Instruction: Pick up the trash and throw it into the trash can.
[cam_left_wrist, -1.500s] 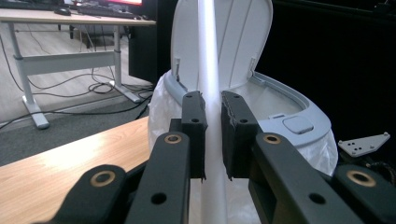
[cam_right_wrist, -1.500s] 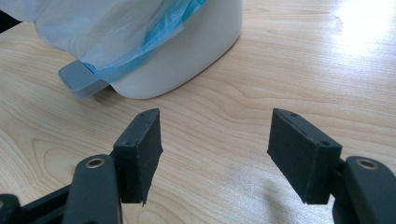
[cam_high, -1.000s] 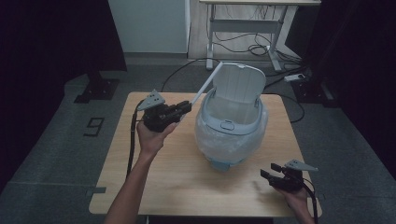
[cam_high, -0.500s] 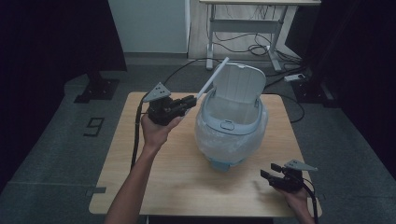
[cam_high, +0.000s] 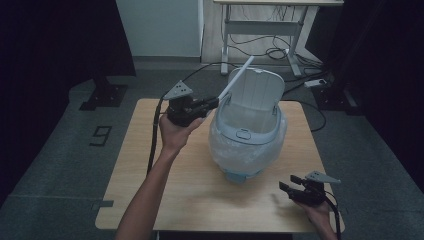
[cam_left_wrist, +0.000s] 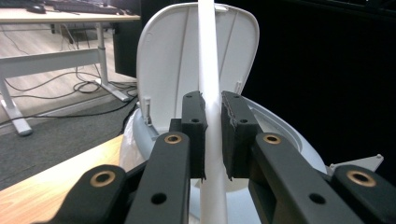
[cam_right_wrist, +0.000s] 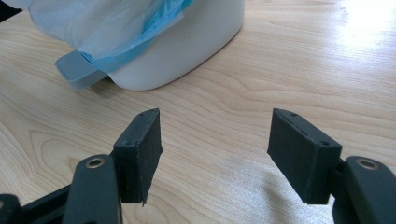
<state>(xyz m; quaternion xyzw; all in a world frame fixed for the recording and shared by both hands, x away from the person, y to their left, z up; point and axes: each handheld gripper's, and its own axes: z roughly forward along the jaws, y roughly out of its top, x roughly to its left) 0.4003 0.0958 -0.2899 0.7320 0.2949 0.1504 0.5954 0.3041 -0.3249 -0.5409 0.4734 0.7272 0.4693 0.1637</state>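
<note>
The left tool (cam_high: 212, 103) clenches a white stick (cam_left_wrist: 208, 93) above the open, bag-lined trash bin (cam_high: 248, 145); the right tool (cam_right_wrist: 215, 154) rests released on the table (cam_high: 150, 165). Next, likely, comes lowering the stick inside.

desk (cam_high: 280, 2): metal-legged, beyond the table's (cam_high: 150, 165) far edge | cables (cam_high: 265, 50): loose on floor under desk | power strip (cam_high: 318, 83): floor, right of desk legs | black stand base (cam_high: 102, 95): floor, left of table | "9" mark (cam_high: 101, 135): floor, left of table
</note>
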